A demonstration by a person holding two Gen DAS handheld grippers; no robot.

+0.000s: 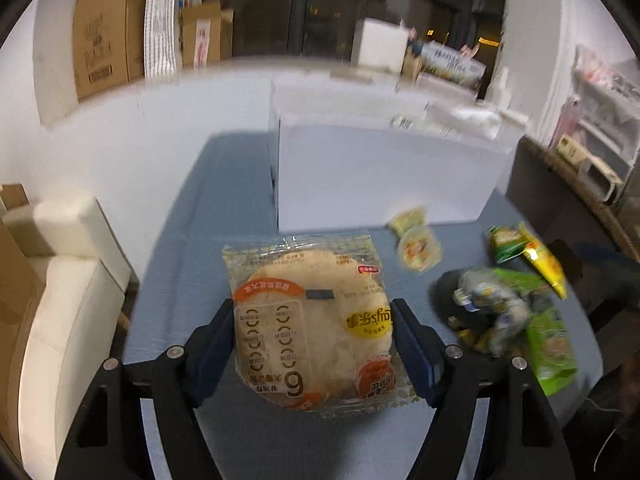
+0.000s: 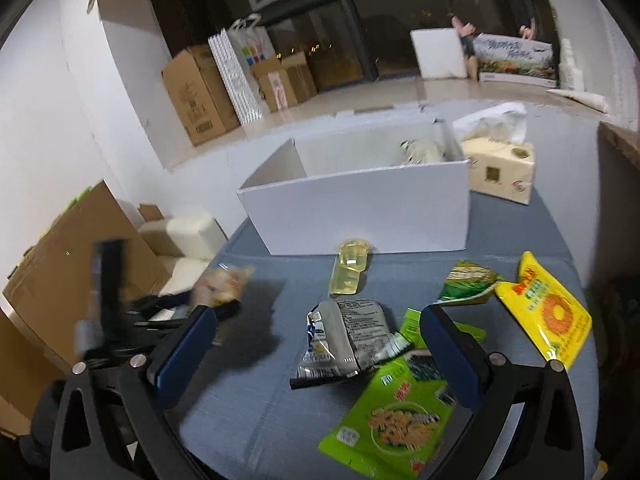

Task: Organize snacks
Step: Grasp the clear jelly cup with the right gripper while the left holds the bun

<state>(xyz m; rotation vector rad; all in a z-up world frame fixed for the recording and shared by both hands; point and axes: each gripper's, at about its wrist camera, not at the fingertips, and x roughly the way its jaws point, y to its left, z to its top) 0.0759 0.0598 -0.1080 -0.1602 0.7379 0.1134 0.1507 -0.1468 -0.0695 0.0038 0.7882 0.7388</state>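
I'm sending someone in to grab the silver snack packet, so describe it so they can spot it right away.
Start at the big white box on the blue-grey table; the snacks lie loose in front of it. The silver packet is crumpled, between the open fingers of the right gripper, overlapping the bright green packet. It is the only silver-grey one, with small black print and a blue corner.

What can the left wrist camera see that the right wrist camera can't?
Only the left wrist view shows the round flatbread packet clearly, gripped between the left gripper pads. Only the right wrist view shows inside the white box, the tissue box beside it, and the open right gripper over the silver packet. Both show the blue table, the yellow packet, the green packet and the jelly cup.
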